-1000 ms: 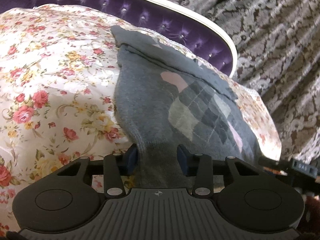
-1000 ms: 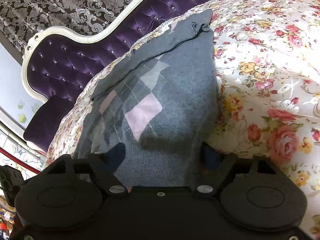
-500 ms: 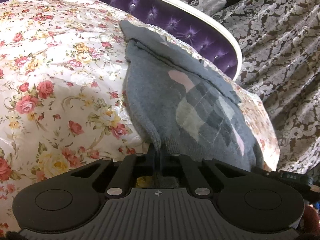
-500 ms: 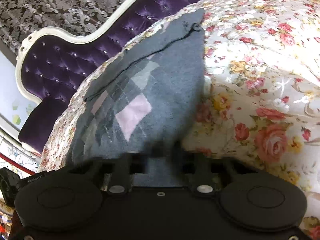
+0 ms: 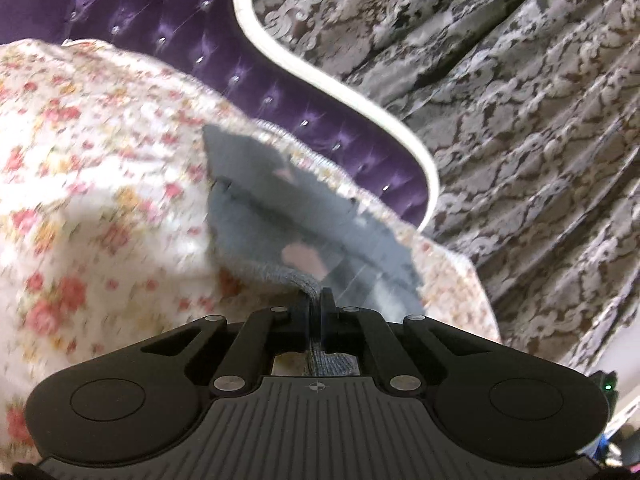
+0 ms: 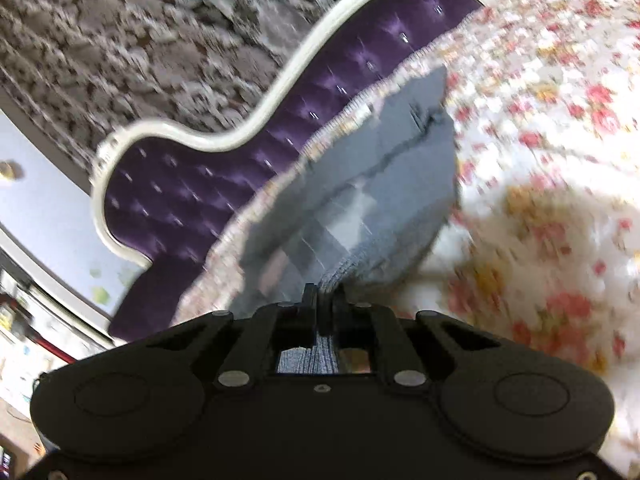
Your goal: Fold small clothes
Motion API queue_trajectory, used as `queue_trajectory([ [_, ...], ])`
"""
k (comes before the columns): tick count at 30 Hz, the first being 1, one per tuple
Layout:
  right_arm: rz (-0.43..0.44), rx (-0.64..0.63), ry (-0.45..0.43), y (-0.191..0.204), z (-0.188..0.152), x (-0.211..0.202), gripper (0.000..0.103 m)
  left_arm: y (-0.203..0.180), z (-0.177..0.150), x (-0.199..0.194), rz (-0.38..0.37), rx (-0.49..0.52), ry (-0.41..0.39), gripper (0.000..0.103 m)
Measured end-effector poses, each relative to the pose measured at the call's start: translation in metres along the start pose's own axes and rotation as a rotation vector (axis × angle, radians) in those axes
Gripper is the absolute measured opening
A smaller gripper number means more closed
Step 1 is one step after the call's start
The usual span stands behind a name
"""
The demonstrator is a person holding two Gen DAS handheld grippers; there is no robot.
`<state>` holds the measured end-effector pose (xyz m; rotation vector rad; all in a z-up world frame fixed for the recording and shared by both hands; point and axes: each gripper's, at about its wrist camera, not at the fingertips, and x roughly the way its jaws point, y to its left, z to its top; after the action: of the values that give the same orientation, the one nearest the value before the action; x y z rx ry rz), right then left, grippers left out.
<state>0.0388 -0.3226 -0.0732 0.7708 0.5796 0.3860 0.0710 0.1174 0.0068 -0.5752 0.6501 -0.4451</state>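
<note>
A small grey knitted garment (image 5: 256, 216) with pink and grey argyle diamonds lies on the floral bedspread (image 5: 92, 184). My left gripper (image 5: 318, 300) is shut on its near hem, and the pinched cloth rises off the bed. In the right wrist view the same grey garment (image 6: 384, 200) stretches away from my right gripper (image 6: 325, 295), which is shut on the other end of that hem. The lifted near edge curves up between the two grips. The garment's far end still rests flat near the bed's edge.
A purple tufted headboard (image 5: 168, 40) with a white curved frame (image 5: 320, 76) stands behind the bed. A grey patterned curtain (image 5: 520, 120) hangs beyond it. Floral bedspread (image 6: 560, 160) spreads wide on the right of the right wrist view.
Both grippers went from open around the hem to shut on it. Both then rose and tilted, lifting the near edge of the garment off the bedspread.
</note>
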Motion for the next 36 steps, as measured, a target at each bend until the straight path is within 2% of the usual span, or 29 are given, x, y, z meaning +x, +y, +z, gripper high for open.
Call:
queue_trajectory([
  [8,0.094,0.003,-0.061,0.008,0.057,0.025,0.013,-0.012,0.056,0.023,-0.057,0.010,-0.037,0.004],
  [13,0.120,-0.014,-0.103,0.008,0.103,0.058,0.013,-0.017,0.096,0.059,-0.050,0.052,-0.074,0.004],
  [17,0.123,-0.001,-0.118,0.003,0.142,0.093,0.013,-0.009,0.123,0.101,-0.035,0.040,-0.085,0.004],
  [22,0.069,0.036,-0.111,-0.021,0.179,0.151,0.013,0.016,0.147,0.161,0.028,0.038,-0.077,0.004],
  [28,-0.029,0.083,-0.064,-0.061,0.195,0.217,0.013,0.055,0.156,0.226,0.112,-0.040,-0.022,0.004],
  [36,-0.147,0.084,-0.020,-0.088,0.199,0.252,0.013,0.083,0.157,0.268,0.191,-0.054,0.026,0.006],
])
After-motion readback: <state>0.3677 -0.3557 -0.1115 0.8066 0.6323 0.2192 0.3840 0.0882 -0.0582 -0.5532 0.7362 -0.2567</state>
